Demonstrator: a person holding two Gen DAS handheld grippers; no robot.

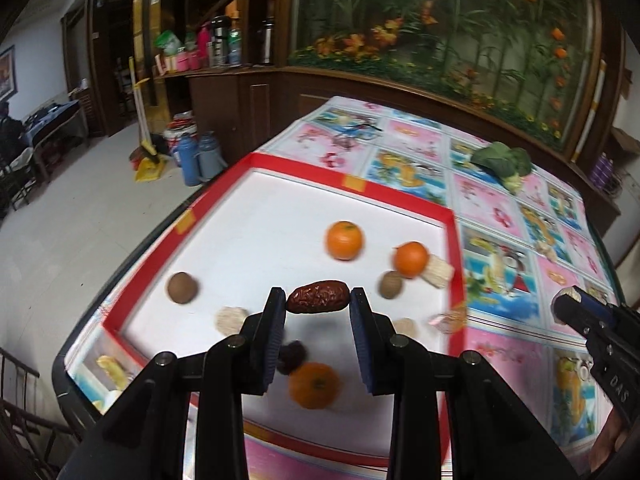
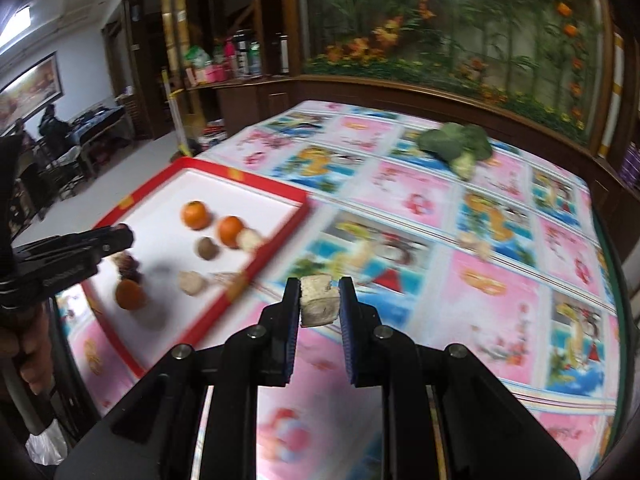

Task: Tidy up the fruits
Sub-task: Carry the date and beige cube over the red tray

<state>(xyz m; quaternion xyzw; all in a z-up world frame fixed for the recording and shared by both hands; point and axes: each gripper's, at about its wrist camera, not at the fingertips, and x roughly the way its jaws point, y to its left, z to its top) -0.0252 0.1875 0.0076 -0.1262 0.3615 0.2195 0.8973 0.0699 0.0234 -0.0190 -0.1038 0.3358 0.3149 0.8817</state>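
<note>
The left gripper (image 1: 318, 300) clamps a red date (image 1: 319, 297) end to end above the red-rimmed tray (image 1: 400, 194); such narrow contact risks it pivoting out. The right gripper (image 2: 319, 298), nearly closed, pinches a pale cube (image 2: 318, 300) over the patterned tablecloth (image 2: 500, 292) beside the tray's right edge; a jolt drops it short.

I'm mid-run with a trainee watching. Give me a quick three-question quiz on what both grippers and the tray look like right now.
1. True or false: the left gripper is shut on a red date.
2. What does the right gripper hold? A) an orange B) a pale cube-shaped piece C) the broccoli
3. How many oranges lie in the red-rimmed tray?

Key: 1 true; 2 B; 3 three.
</note>
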